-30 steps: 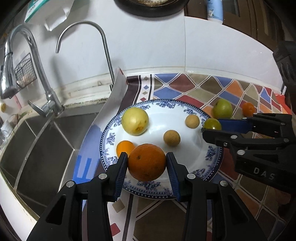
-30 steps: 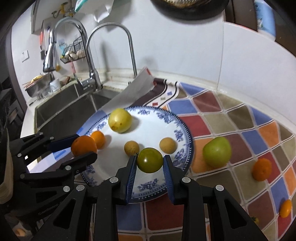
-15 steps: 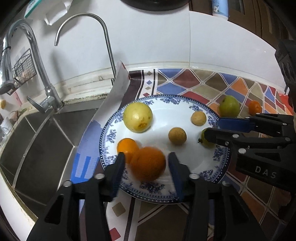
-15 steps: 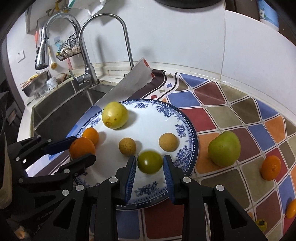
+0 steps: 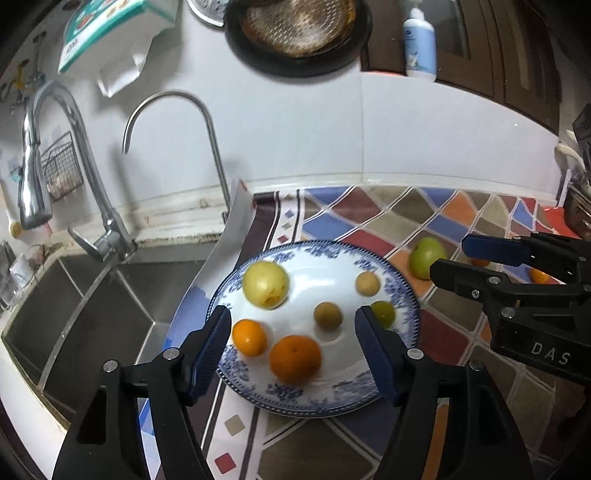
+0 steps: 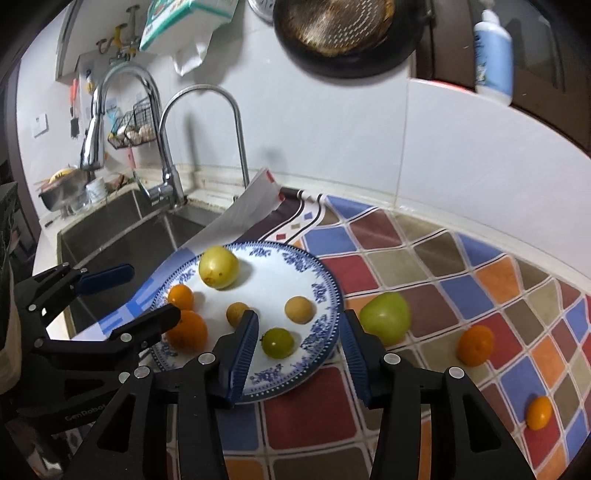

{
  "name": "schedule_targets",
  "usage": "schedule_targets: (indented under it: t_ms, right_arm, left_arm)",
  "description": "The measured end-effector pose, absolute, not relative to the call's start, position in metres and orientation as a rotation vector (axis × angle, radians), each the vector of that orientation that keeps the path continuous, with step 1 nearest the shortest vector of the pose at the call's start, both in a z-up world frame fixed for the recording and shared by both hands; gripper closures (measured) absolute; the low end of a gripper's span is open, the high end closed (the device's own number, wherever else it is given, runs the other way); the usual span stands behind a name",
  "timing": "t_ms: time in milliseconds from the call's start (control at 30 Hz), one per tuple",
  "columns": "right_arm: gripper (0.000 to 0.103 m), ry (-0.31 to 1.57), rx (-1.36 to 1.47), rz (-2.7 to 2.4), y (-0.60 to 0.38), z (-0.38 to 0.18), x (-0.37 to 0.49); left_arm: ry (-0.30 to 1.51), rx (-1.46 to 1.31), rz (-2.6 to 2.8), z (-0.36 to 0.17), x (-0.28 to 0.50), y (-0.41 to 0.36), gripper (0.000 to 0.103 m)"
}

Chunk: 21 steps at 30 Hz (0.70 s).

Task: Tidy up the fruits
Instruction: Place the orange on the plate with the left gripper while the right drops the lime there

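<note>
A blue-and-white plate (image 5: 400, 291) (image 6: 325, 291) holds a big orange (image 5: 294, 358) (image 6: 188, 329), a small orange (image 5: 249, 337) (image 6: 180, 296), a yellow fruit (image 5: 265, 283) (image 6: 218, 267), two tan round fruits (image 5: 327, 315) (image 5: 367, 283) and a small green fruit (image 5: 384, 313) (image 6: 277, 342). My left gripper (image 5: 291, 343) is opening above the big orange, its pads clear of it. My right gripper (image 6: 299, 347) is opening over the small green fruit without touching it. A green apple (image 6: 385, 317) (image 5: 426, 256) lies on the mat right of the plate.
Two small oranges (image 6: 475, 345) (image 6: 539, 412) lie on the patterned mat (image 6: 443, 266) at the right. A steel sink (image 5: 74, 314) with two taps (image 5: 207, 122) lies left of the plate. A pan (image 6: 343, 33) and a bottle (image 6: 493, 55) are up on the wall.
Both grippers let go of their fruits and rose. The big orange and the small green fruit now rest on the plate, and both pairs of jaws have spread.
</note>
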State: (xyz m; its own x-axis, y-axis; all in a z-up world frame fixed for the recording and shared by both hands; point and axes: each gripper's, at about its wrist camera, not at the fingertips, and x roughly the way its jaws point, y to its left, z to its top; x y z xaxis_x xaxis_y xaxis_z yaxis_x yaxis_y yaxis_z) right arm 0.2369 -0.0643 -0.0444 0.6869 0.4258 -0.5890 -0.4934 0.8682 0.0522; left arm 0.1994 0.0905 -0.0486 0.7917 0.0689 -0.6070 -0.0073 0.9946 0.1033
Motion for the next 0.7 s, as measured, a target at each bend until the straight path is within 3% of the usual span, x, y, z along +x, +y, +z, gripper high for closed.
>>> schedule_targets:
  t_ms: [267, 433, 700]
  right_arm:
    - [0.046, 0.562, -0.078, 0.439, -0.094, -0.024, 0.215]
    - [0.043, 0.530, -0.077, 0.382, -0.114, -0.015, 0.200]
    - [0.039, 0.496, -0.054, 0.286, -0.151, -0.006, 0.184]
  left_arm:
    - [0.598, 0.122, 0.002, -0.029, 0.190, 0.070, 0.028]
    - [0.564, 0.128, -0.042, -0.019, 0.183, 0.052, 0.019]
    - [0.545, 0.169, -0.116, -0.020, 0.181, 0.017, 0.019]
